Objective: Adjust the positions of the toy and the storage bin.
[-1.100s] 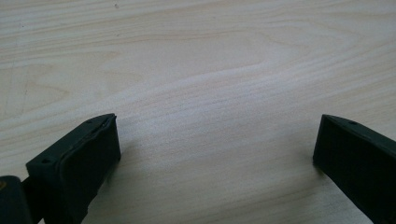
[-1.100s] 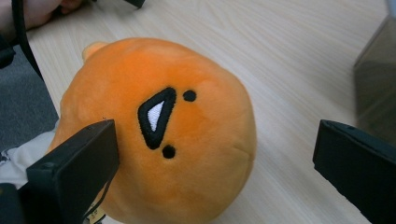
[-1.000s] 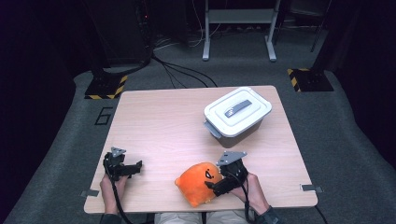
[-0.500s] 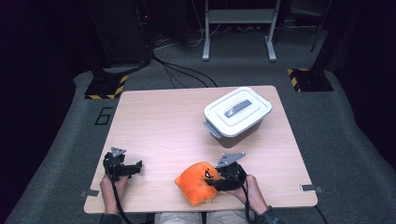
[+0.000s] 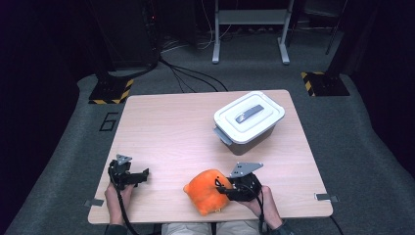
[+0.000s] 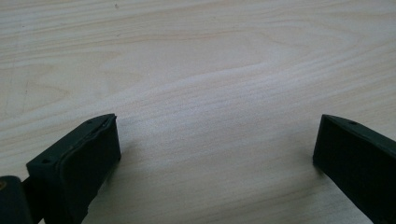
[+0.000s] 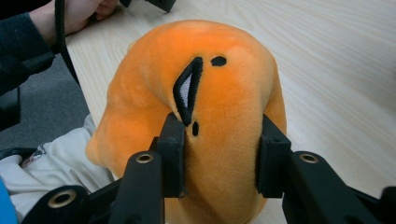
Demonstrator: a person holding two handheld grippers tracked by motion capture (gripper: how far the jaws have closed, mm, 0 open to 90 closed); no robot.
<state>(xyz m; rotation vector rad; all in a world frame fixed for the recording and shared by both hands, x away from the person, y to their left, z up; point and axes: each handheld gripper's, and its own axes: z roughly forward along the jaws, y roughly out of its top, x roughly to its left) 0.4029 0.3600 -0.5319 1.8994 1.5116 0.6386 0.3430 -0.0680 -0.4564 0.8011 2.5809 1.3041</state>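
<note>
Right gripper point(image 7: 219, 158) pinching orange plush point(image 7: 205, 88); left gripper point(image 6: 215, 154) spread wide over bare table point(image 6: 210, 56)

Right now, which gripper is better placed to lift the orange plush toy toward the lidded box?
The right gripper. Its fingers already press both sides of the orange plush toy. The left gripper is open over bare table, away from the toy, and farther from the lidded box.

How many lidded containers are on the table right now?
1: a white-lidded container at the table's far right, apart from the orange plush toy that the right claw grips.
</note>
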